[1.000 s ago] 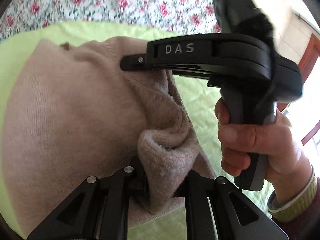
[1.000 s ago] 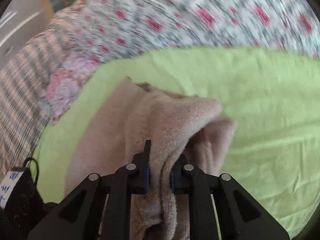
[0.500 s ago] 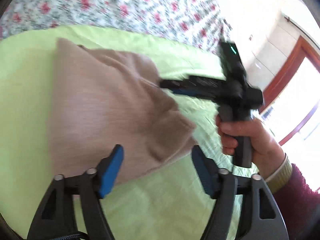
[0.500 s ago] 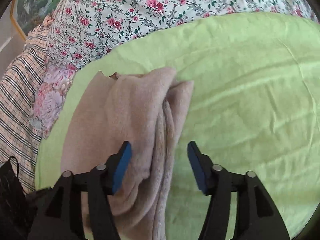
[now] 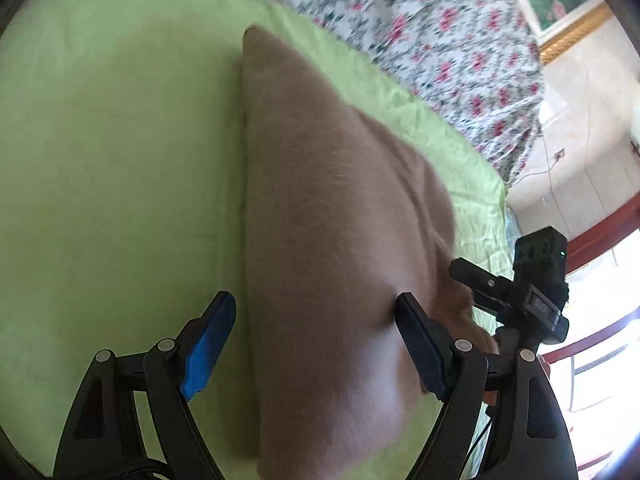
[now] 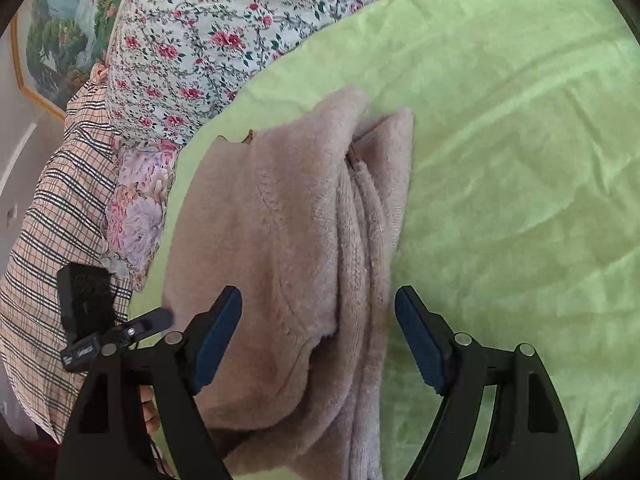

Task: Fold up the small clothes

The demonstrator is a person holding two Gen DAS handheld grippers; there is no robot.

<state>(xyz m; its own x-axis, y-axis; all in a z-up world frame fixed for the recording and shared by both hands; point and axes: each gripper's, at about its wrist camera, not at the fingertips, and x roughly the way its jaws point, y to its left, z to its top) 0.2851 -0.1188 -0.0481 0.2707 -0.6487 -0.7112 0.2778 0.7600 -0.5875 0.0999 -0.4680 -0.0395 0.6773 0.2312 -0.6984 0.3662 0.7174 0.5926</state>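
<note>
A beige knitted garment [image 5: 336,220] lies folded on a light green cloth [image 5: 112,128]. In the left wrist view my left gripper [image 5: 316,328] hovers over its near end, jaws opening wide, the pads clear of the knit. The right wrist view shows the same garment [image 6: 288,220] with its stacked folded edges on the right side. My right gripper [image 6: 320,320] is above that part, jaws likewise opening, nothing pinched. The right gripper [image 5: 520,292] also appears at the garment's right edge in the left wrist view, and the left gripper [image 6: 116,328] at the lower left in the right wrist view.
A floral bedspread [image 6: 208,32] lies beyond the green cloth [image 6: 520,160]. A checked fabric [image 6: 48,240] and a flowered pillow [image 6: 136,208] sit at the left. A framed picture [image 5: 560,0] hangs on the wall; a window or door frame [image 5: 600,248] is at the right.
Both grippers let go of the beige garment and opened wide. The garment dropped flat onto the green cloth. My left gripper swung away leftwards and rolled; the right one moved back a little.
</note>
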